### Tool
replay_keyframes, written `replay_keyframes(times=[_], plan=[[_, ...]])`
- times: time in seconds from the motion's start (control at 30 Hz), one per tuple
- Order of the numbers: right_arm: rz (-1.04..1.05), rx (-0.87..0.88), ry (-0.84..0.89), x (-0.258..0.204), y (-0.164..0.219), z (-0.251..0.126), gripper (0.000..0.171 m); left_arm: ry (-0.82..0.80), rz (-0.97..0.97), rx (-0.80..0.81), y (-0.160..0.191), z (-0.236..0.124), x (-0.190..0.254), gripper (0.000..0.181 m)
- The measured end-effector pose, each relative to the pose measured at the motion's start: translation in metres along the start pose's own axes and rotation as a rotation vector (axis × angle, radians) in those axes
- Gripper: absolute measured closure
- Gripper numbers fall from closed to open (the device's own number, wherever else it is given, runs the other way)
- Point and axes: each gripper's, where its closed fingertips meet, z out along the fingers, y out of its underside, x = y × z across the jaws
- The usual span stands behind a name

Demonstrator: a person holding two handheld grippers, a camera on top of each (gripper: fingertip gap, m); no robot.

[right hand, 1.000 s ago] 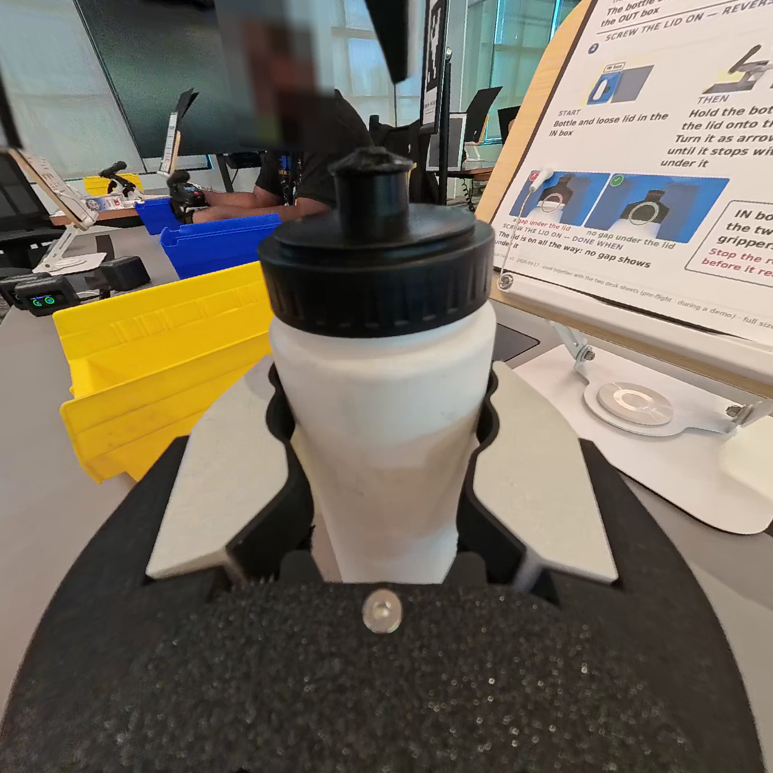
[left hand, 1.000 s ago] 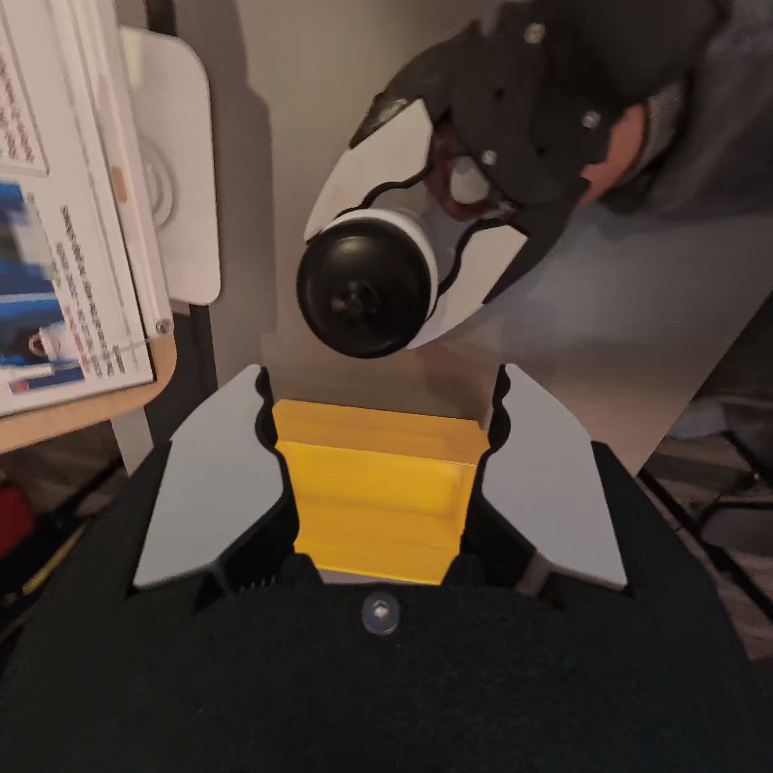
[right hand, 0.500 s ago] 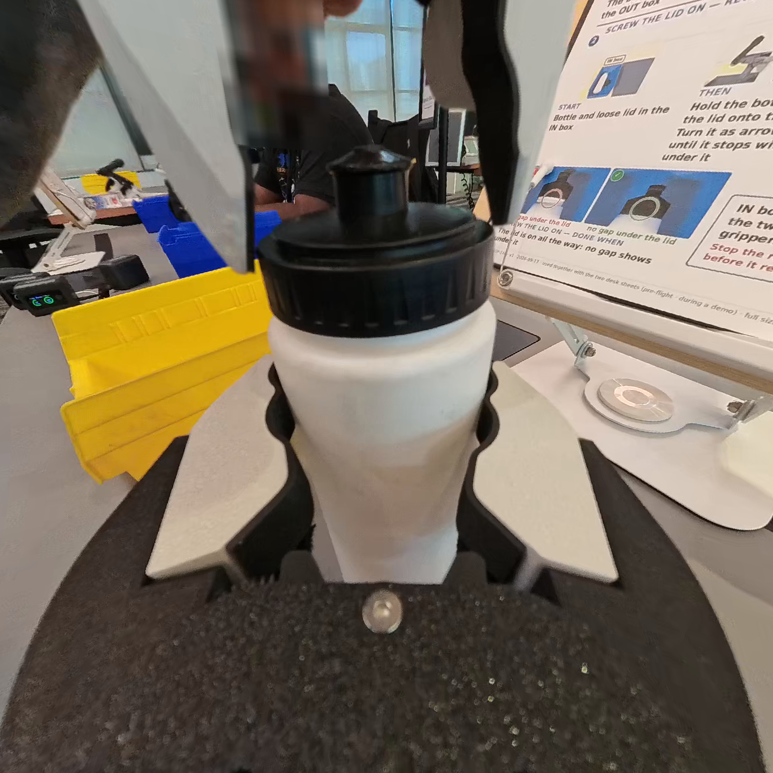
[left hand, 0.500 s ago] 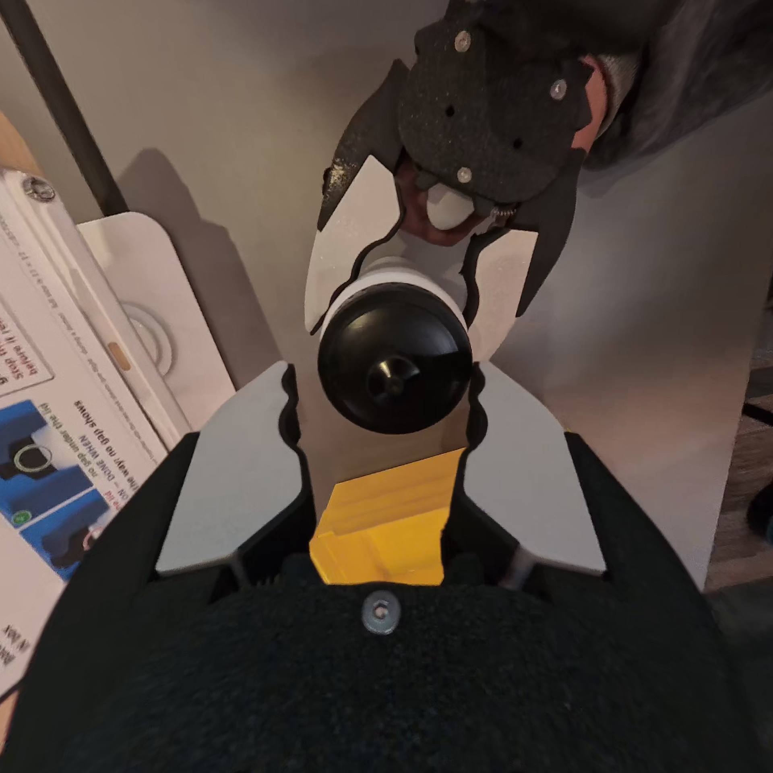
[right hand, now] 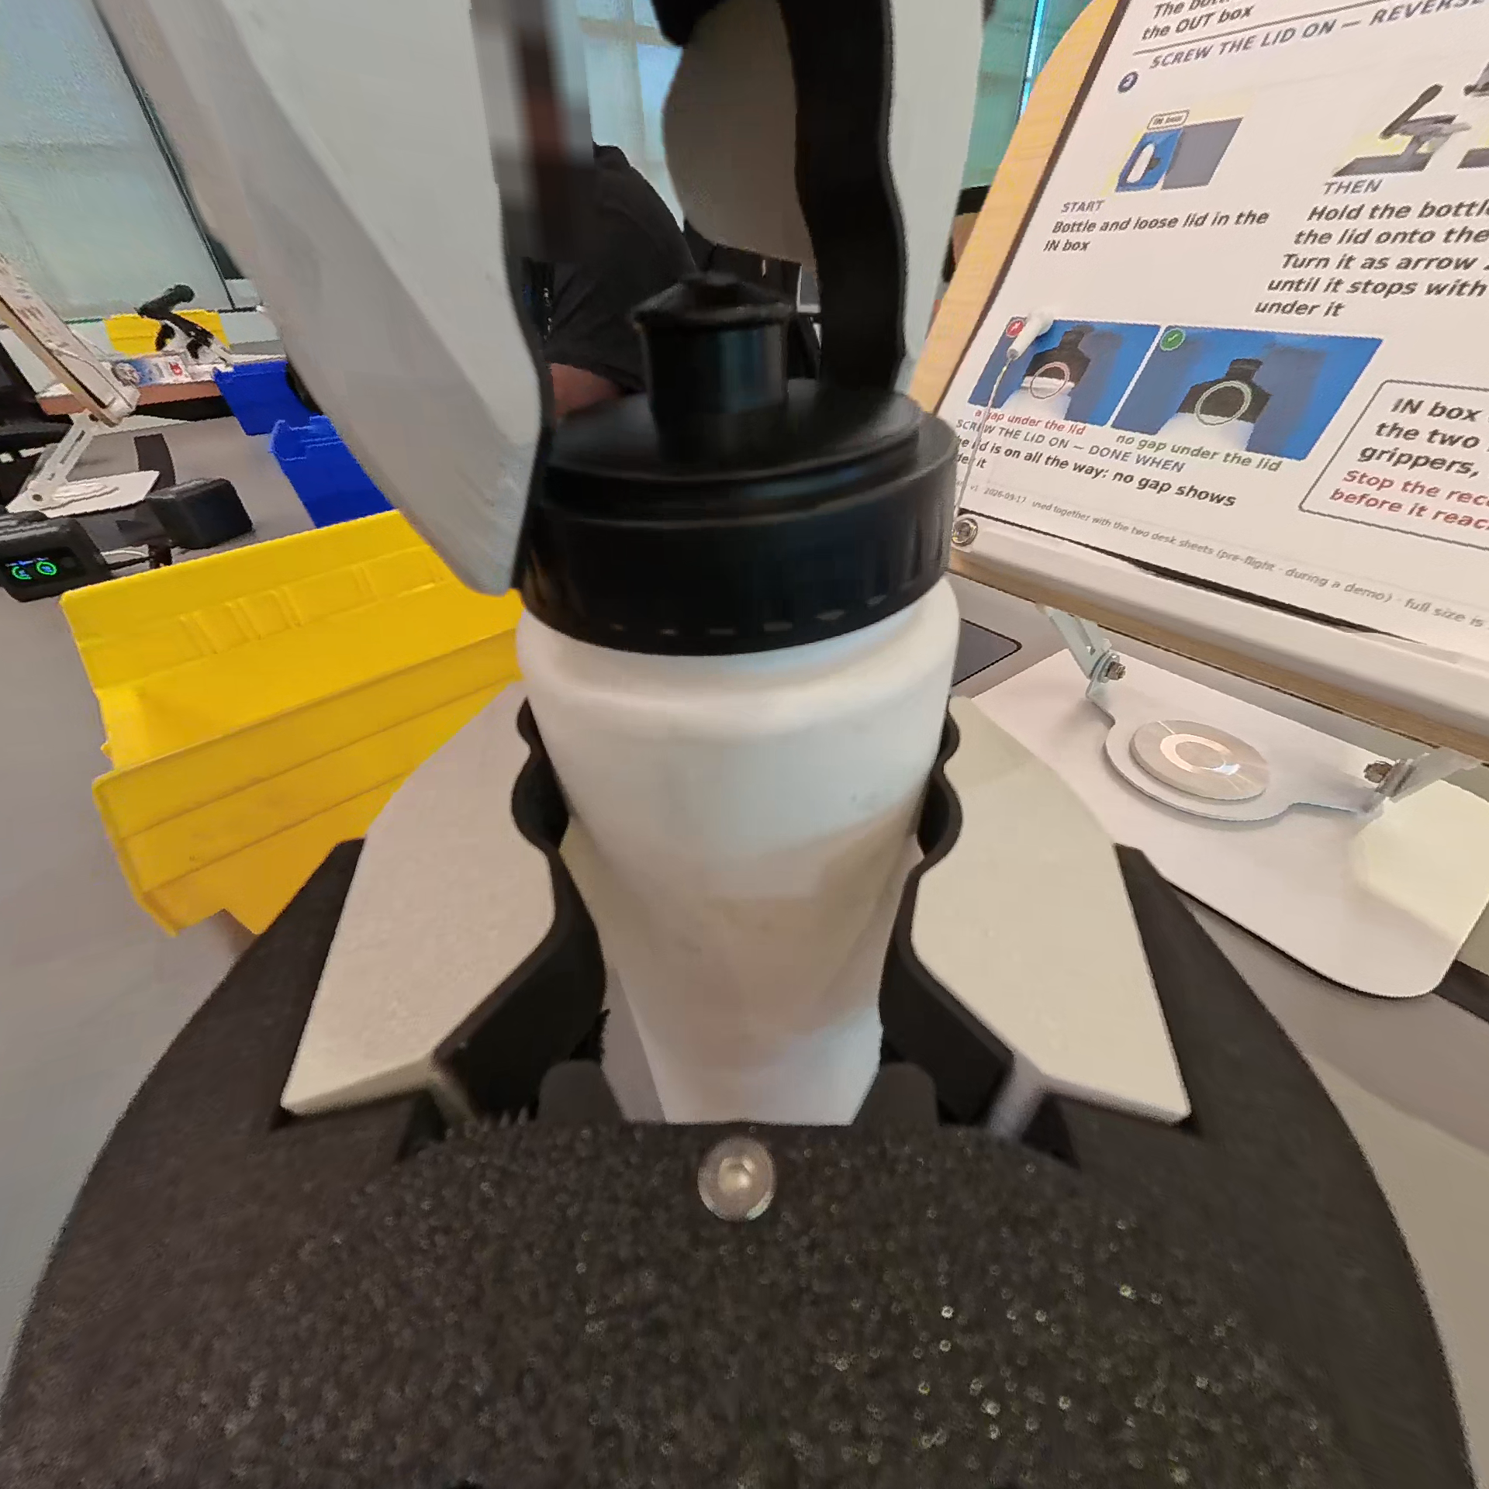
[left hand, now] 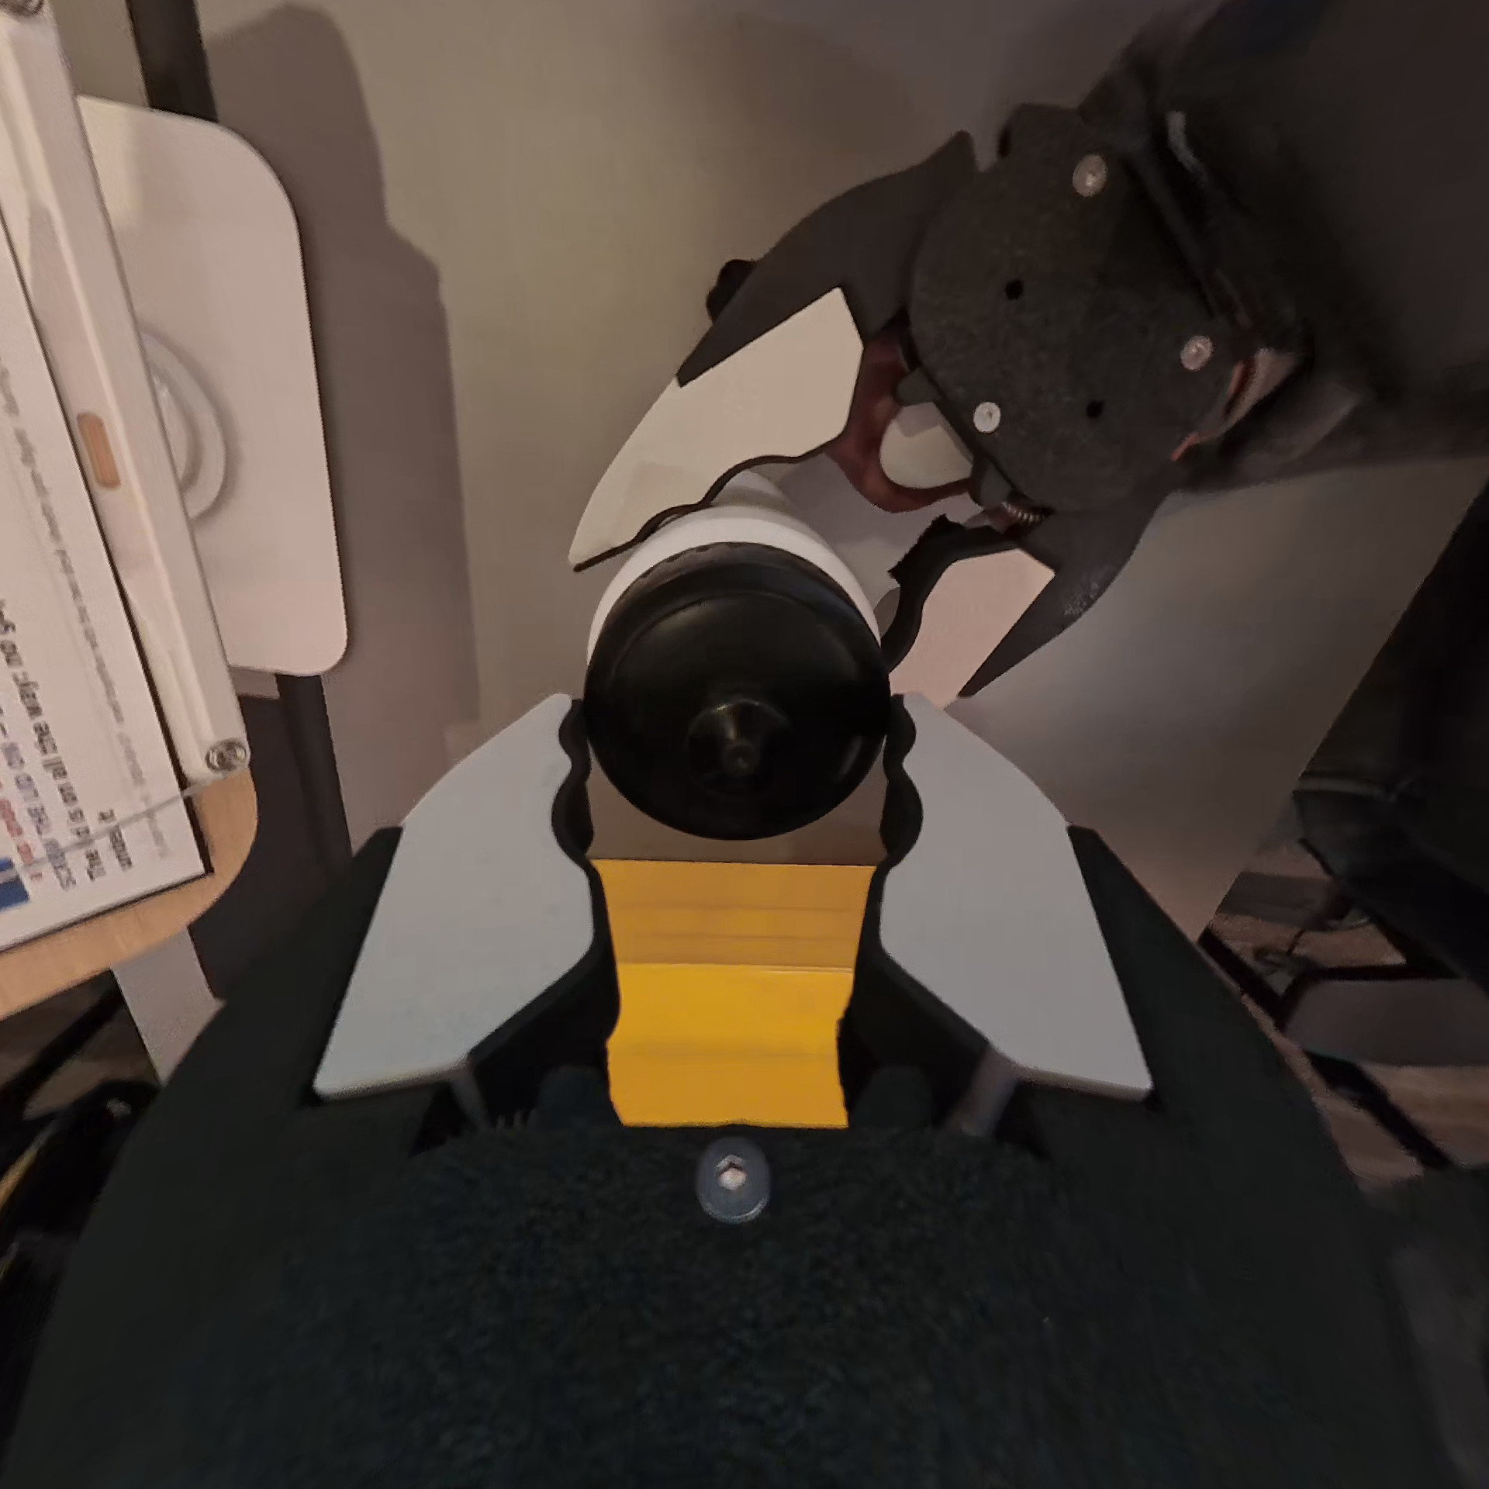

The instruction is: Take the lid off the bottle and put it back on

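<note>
Lid now sits between left tongs' parted tips, previously short.

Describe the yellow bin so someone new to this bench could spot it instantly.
Start at the white bottle clamped upright in the right gripper, above the grey table. To its left on the table lies the yellow bin, ribbed along its side. The blue bins sit farther back; only this one is yellow.

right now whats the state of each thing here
bottle: upright, clamped in the right gripper
lid: on the bottle
left gripper: open, fingers flanking the lid
yellow bin: on the table, nothing visible in it
</note>
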Motion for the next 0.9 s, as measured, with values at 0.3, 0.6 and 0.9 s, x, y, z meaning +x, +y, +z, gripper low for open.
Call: replay_keyframes(times=[0.3,0.6,0.9], plan=[[0.007,0.003,0.025,0.003,0.0,0.003,0.084,-0.031,-0.635,0.011,-0.002,0.001,-0.005,0.111],[-0.005,-0.007,0.049,0.003,0.001,0.002,0.084,-0.083,-1.148,0.089,-0.006,0.0,-0.006,0.111],[-0.014,-0.02,0.04,0.003,0.002,0.002,0.084,-0.165,-0.298,-0.013,0.014,-0.033,0.0,0.081]])
